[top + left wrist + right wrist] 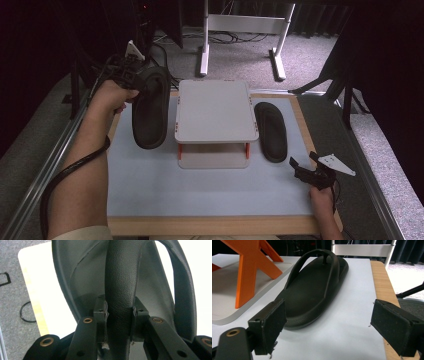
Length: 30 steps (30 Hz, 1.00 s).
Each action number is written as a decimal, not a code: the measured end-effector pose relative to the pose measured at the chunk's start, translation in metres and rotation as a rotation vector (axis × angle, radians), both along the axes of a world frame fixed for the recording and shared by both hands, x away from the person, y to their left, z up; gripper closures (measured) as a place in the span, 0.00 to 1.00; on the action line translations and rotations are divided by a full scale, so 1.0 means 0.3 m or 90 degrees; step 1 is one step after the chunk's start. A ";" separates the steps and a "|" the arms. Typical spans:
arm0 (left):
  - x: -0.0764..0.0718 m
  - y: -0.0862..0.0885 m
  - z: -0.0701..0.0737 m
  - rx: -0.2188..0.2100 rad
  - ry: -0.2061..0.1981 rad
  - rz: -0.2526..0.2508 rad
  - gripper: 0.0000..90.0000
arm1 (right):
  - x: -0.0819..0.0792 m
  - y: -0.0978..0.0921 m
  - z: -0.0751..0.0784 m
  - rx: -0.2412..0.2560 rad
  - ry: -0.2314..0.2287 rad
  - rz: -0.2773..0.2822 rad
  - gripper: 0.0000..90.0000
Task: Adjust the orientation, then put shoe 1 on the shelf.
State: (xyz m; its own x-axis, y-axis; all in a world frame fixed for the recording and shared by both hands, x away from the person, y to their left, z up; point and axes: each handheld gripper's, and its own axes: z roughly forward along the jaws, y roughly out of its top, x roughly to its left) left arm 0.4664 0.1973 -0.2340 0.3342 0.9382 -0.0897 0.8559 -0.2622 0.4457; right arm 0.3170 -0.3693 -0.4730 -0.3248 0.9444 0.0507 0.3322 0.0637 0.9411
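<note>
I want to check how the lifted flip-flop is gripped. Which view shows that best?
The left gripper view: the left tool is shut on the flip-flop's strap, close up. The high view shows the whole flip-flop hanging left of the rack.

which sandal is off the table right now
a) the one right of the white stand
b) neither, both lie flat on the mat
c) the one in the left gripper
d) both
c: the left gripper is shut on the strap of one sandal and holds it up beside the white stand, while the other sandal lies flat on the mat with the right gripper open near it.
</note>
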 end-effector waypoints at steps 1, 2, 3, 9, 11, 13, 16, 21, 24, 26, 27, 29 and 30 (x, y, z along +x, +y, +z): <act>0.000 -0.011 0.007 -0.003 -0.002 -0.003 0.80 | 0.000 0.000 0.000 0.000 0.000 0.000 0.14; -0.001 -0.024 0.016 -0.007 -0.006 -0.008 0.80 | 0.000 0.001 0.000 -0.001 0.000 0.000 0.14; -0.001 -0.032 0.020 -0.006 -0.008 -0.010 0.80 | 0.000 0.001 0.000 -0.001 0.000 0.001 0.13; 0.007 -0.101 0.039 -0.011 -0.011 -0.026 0.80 | 0.001 0.003 -0.001 -0.003 0.002 0.002 0.14; 0.012 -0.123 0.039 -0.013 -0.010 -0.030 0.80 | 0.001 0.003 -0.001 -0.003 0.002 0.003 0.14; 0.016 -0.148 0.039 -0.011 -0.010 -0.037 0.80 | 0.001 0.003 -0.001 -0.003 0.003 0.002 0.14; 0.023 -0.188 0.040 -0.013 -0.008 -0.046 0.80 | 0.002 0.004 -0.001 -0.005 0.003 0.003 0.14; 0.029 -0.247 0.044 -0.016 -0.009 -0.061 0.81 | 0.001 0.003 -0.001 -0.004 0.002 0.003 0.14; 0.031 -0.272 0.043 -0.024 -0.010 -0.063 0.81 | 0.001 0.002 -0.001 -0.003 0.002 0.004 0.14; 0.033 -0.285 0.042 -0.023 -0.009 -0.064 0.81 | 0.001 0.002 -0.001 -0.004 0.001 0.003 0.14; 0.033 -0.292 0.042 -0.025 -0.010 -0.063 0.81 | 0.001 0.002 -0.001 -0.004 0.000 0.004 0.14; 0.035 -0.307 0.039 -0.028 -0.010 -0.062 0.81 | 0.001 0.003 -0.002 -0.005 0.000 0.004 0.14; 0.037 -0.313 0.037 -0.038 -0.010 -0.057 0.81 | 0.001 0.003 -0.002 -0.005 0.000 0.004 0.14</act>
